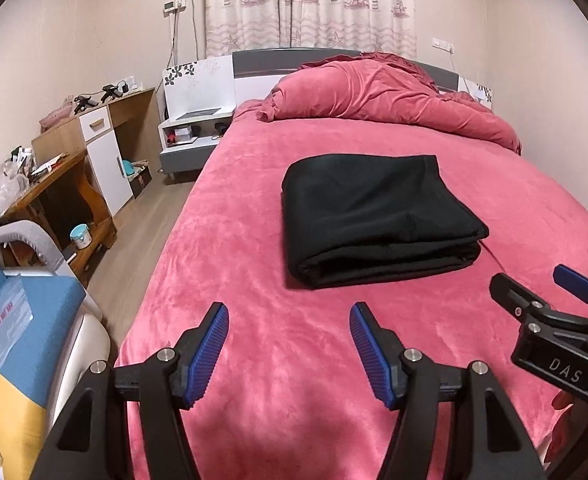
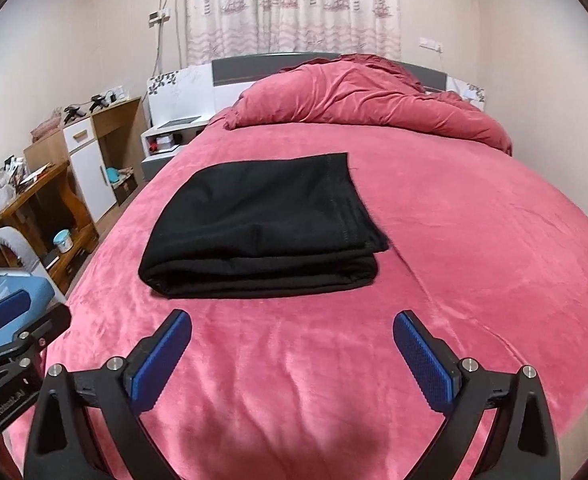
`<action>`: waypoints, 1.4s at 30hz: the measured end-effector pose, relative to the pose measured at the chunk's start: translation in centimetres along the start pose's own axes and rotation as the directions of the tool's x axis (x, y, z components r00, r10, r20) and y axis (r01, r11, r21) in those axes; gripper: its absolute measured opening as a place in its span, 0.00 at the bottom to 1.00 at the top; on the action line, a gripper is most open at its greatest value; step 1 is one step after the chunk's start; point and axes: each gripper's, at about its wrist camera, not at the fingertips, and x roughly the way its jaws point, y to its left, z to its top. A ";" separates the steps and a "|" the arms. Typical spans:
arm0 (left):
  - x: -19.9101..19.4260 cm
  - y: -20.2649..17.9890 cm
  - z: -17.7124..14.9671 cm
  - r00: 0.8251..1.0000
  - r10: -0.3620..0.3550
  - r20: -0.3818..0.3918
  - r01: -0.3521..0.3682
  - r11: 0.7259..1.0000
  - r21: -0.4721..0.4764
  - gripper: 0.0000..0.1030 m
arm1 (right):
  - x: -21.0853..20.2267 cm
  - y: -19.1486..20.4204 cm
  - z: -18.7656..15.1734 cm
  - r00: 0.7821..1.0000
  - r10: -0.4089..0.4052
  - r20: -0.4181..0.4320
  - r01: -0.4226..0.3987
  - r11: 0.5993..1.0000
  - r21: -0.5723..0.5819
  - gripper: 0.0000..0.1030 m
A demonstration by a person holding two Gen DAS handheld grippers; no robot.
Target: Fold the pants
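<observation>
My black pants (image 1: 378, 216) lie folded into a thick, squarish bundle on the pink blanket of the bed (image 1: 253, 208), about midway up it and well short of the heaped red duvet (image 1: 394, 96) by the headboard. I judge the folding done: several layers are stacked, and the rounded fold faces me along the near edge. The looser edges, one with a line of stitching, lie on the far and right sides.

My left tool (image 1: 289, 342) is released, its blue pads spread with only blanket between them. It hangs over the bed, near the bundle's front edge but not touching it. My right tool (image 2: 292, 350) is also released and stands wider still, empty, over the bare blanket just in front of the pants. Both are tipped down toward the bundle, which I take as my having let go so the stack can settle under its own weight without being dragged askew.

As for the way it points, the bundle's longer side seems to run across the bed, left to right, with the thick fold toward me. The fisheye bends the outline, though, so it may be closer to square than it looks.
</observation>
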 end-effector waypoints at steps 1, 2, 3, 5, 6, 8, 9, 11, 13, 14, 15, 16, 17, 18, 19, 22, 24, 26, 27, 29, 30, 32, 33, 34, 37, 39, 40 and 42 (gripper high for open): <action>-0.1 0.0 0.0 1.000 -0.003 0.000 0.003 1.000 -0.002 0.62 | -0.2 -0.1 -0.1 1.000 -0.004 0.004 0.004 1.000 0.001 0.99; -0.2 -0.1 0.0 1.000 -0.004 -0.001 0.004 1.000 -0.003 0.62 | -0.5 -0.2 -0.1 1.000 -0.008 0.008 0.008 1.000 0.001 0.99; -0.3 -0.1 0.0 1.000 -0.002 -0.002 0.002 1.000 -0.006 0.62 | -0.8 -0.2 -0.2 1.000 -0.016 0.011 0.016 1.000 0.001 0.99; -0.6 -0.2 -0.1 1.000 0.011 0.005 -0.010 1.000 -0.011 0.62 | -1.2 -0.4 -0.4 1.000 -0.023 0.018 0.023 1.000 0.004 0.99; -0.7 -0.2 -0.1 1.000 0.013 0.010 -0.013 1.000 -0.010 0.62 | -1.6 -0.5 -0.5 0.999 -0.026 0.023 0.025 1.000 0.010 0.99; -0.9 -0.4 -0.2 1.000 0.004 0.012 -0.004 1.000 -0.006 0.62 | -1.9 -0.6 -0.6 0.999 -0.027 0.029 0.027 1.000 0.014 0.99; -1.0 -0.5 -0.2 1.000 0.000 0.010 0.000 1.000 -0.002 0.62 | -2.0 -0.6 -0.6 0.999 -0.028 0.031 0.028 1.000 0.013 0.99; -1.1 -0.6 -0.2 1.000 -0.004 0.010 0.004 1.000 0.000 0.62 | -2.2 -0.7 -0.6 0.999 -0.028 0.036 0.028 1.000 0.007 0.99; -1.1 -0.6 -0.3 1.000 -0.004 0.011 0.004 1.000 -0.005 0.62 | -2.4 -0.7 -0.6 0.999 -0.030 0.043 0.029 1.000 0.007 0.99; -1.2 -0.6 -0.2 1.000 -0.003 0.011 0.003 1.000 -0.008 0.62 | -2.5 -0.7 -0.6 0.999 -0.029 0.046 0.028 1.000 0.009 0.99; -1.2 -0.5 -0.2 1.000 -0.005 0.011 0.005 1.000 -0.012 0.62 | -2.6 -0.8 -0.5 0.999 -0.027 0.047 0.027 1.000 0.010 0.99; -1.2 -0.5 -0.2 1.000 -0.007 0.012 0.007 1.000 -0.014 0.62 | -2.6 -0.8 -0.5 0.998 -0.028 0.048 0.027 1.000 0.010 0.99; -1.2 -0.6 -0.1 1.000 -0.007 0.012 0.007 1.000 -0.014 0.62 | -2.7 -0.9 -0.5 0.998 -0.029 0.050 0.029 1.000 0.010 0.99; -1.3 -0.6 -0.1 1.000 -0.005 0.012 0.006 1.000 -0.014 0.62 | -2.7 -0.9 -0.5 0.998 -0.028 0.052 0.028 1.000 0.009 0.99; -1.3 -0.5 -0.2 1.000 -0.009 0.013 0.009 1.000 -0.014 0.62 | -2.7 -1.0 -0.5 0.998 -0.028 0.052 0.027 1.000 0.008 0.99; -1.3 -0.6 -0.2 1.000 -0.011 0.013 0.012 1.000 -0.014 0.62 | -2.7 -0.9 -0.5 0.998 -0.026 0.050 0.026 1.000 0.009 0.99; -1.3 -0.6 -0.2 1.000 -0.018 0.012 0.018 1.000 -0.014 0.62 | -2.8 -0.9 -0.5 0.998 -0.027 0.049 0.027 1.000 0.003 0.99; -1.3 -0.6 -0.2 1.000 -0.017 0.010 0.017 1.000 -0.014 0.62 | -2.8 -0.9 -0.5 0.998 -0.026 0.049 0.026 1.000 0.000 0.99; -1.4 -0.6 -0.2 1.000 -0.019 0.010 0.019 1.000 -0.015 0.62 | -2.8 -0.9 -0.5 0.999 -0.024 0.049 0.024 1.000 -0.001 0.99; -1.4 -0.6 -0.2 1.000 -0.019 0.009 0.019 1.000 -0.017 0.62 | -2.9 -1.0 -0.5 0.998 -0.026 0.050 0.026 1.000 -0.001 0.99; -1.4 -0.6 -0.2 1.000 -0.020 0.009 0.020 1.000 -0.017 0.62 | -2.8 -1.0 -0.5 0.999 -0.023 0.049 0.023 1.000 -0.001 0.99; -1.4 -0.5 -0.2 1.000 -0.019 0.010 0.020 1.000 -0.017 0.62 | -2.9 -0.9 -0.5 0.998 -0.026 0.049 0.027 1.000 -0.001 0.99; -1.4 -0.5 -0.2 1.000 -0.018 0.010 0.019 1.000 -0.016 0.62 | -2.9 -1.0 -0.5 0.998 -0.026 0.050 0.026 1.000 0.000 0.99; -1.3 -0.5 -0.2 1.000 -0.018 0.009 0.019 1.000 -0.016 0.62 | -2.9 -1.0 -0.6 0.998 -0.025 0.049 0.025 1.000 -0.001 0.99; -1.3 -0.6 -0.2 1.000 -0.018 0.006 0.018 1.000 -0.019 0.62 | -2.8 -1.0 -0.6 0.999 -0.027 0.044 0.027 1.000 -0.003 0.99; -1.3 -0.7 -0.2 1.000 -0.015 0.008 0.015 1.000 -0.021 0.62 | -2.8 -1.1 -0.7 0.999 -0.024 0.040 0.024 1.000 -0.002 0.99; -1.3 -0.7 -0.2 1.000 -0.014 0.009 0.014 1.000 -0.023 0.62 | -2.8 -1.1 -0.7 0.999 -0.023 0.039 0.023 1.000 -0.002 0.99; -1.3 -0.8 -0.3 1.000 -0.009 0.007 0.010 1.000 -0.021 0.62 | -2.8 -1.1 -0.7 0.999 -0.020 0.036 0.021 1.000 -0.004 0.99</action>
